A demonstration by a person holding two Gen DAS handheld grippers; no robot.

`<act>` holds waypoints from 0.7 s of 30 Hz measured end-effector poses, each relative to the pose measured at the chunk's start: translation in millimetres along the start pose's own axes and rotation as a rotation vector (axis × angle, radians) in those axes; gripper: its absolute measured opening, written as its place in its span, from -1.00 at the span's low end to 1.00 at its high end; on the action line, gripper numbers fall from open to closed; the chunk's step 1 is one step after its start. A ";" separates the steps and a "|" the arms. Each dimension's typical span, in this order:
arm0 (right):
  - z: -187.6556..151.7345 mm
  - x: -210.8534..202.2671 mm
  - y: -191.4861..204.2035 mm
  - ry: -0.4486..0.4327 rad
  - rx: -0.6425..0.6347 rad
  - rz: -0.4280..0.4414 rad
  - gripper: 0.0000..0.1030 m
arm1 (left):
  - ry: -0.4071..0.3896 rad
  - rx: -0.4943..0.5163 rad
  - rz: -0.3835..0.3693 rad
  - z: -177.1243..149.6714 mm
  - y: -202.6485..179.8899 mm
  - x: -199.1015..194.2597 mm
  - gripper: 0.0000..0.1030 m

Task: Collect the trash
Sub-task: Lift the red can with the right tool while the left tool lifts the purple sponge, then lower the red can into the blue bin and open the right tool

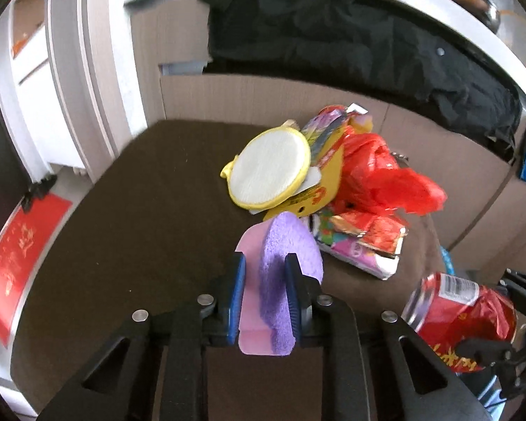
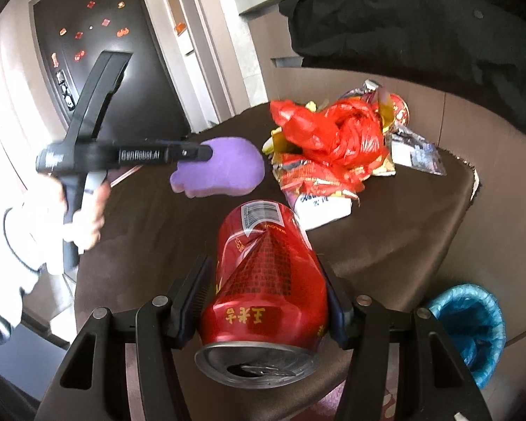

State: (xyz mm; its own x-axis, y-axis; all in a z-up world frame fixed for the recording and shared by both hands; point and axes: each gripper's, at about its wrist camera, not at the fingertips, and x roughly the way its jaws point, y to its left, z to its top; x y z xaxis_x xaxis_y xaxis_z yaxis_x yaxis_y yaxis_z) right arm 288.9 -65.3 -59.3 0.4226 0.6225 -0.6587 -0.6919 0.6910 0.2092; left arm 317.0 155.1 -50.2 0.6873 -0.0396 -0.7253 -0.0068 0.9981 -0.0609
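While clamped edge-on between the blue pads of the left gripper [image 1: 264, 263], held clear above the brown cloth-covered table [image 1: 140, 210]: a purple foam sponge [image 1: 291, 245] with a pink card backing [image 1: 249, 280]. Pinched across the thin way, probably for a firm bite into soft, squashy foam. Kept just beside the heap of leftovers and, judging from the right wrist view, not touching it.

Clenched likewise, the right gripper [image 2: 268, 273]: grasping a crushed red drink can [image 2: 266, 245] by its dented sides, open top turned back toward the camera. Held near the table's front edge, likely to stay out of the other hand's way and close to the drop.

Left on the cloth toward the far side, piled against one another: a crumpled red plastic bag [image 1: 378, 172], a round white pad with a yellow rim [image 1: 268, 170] and shiny printed snack wrappers [image 1: 361, 242]. Heaped together, apparently for picking off piece by piece.

Standing below the table's edge on the right, mouth upward: a waste bin with a blue liner [image 2: 473, 322]. Almost certainly the destination for both loads, and nearer the can than the sponge. Next, presumably: carry each over that mouth before letting go, with care not to twist the light sponge out of its narrow pinch.
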 end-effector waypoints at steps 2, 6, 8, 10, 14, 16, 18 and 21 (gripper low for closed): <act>2.3 -6.9 3.0 -0.022 -0.009 -0.010 0.05 | -0.034 0.023 -0.001 2.0 -6.0 -11.7 -0.56; 7.9 -19.8 3.5 -0.058 -0.021 -0.030 0.05 | -0.101 0.071 0.034 12.6 -18.5 -36.0 -0.56; 10.6 -23.8 1.4 -0.070 -0.013 -0.031 0.05 | -0.124 0.069 0.024 16.0 -25.8 -49.4 -0.56; 14.3 -33.1 -3.1 -0.099 -0.002 -0.053 0.05 | -0.149 0.077 0.007 18.0 -37.3 -60.2 -0.56; 17.9 -58.5 -20.7 -0.151 0.030 -0.095 0.05 | -0.173 0.101 -0.067 23.9 -77.6 -66.9 -0.56; 15.3 -78.1 -37.1 -0.177 0.047 -0.149 0.05 | -0.171 0.109 -0.123 25.9 -103.9 -61.1 -0.56; 8.1 -100.5 -60.4 -0.198 0.082 -0.214 0.05 | -0.170 0.118 -0.172 25.2 -136.0 -50.2 -0.56; -8.2 -126.8 -94.7 -0.209 0.149 -0.298 0.05 | -0.127 0.110 -0.271 20.6 -184.3 -22.0 -0.55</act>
State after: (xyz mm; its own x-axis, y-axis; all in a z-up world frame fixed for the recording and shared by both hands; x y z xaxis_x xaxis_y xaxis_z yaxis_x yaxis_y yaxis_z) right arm 296.0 -212.7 -1.5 0.7132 0.4371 -0.5480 -0.4347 0.8891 0.1434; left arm 318.1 -26.9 -8.9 0.7386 -0.3056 -0.6009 0.2626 0.9514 -0.1611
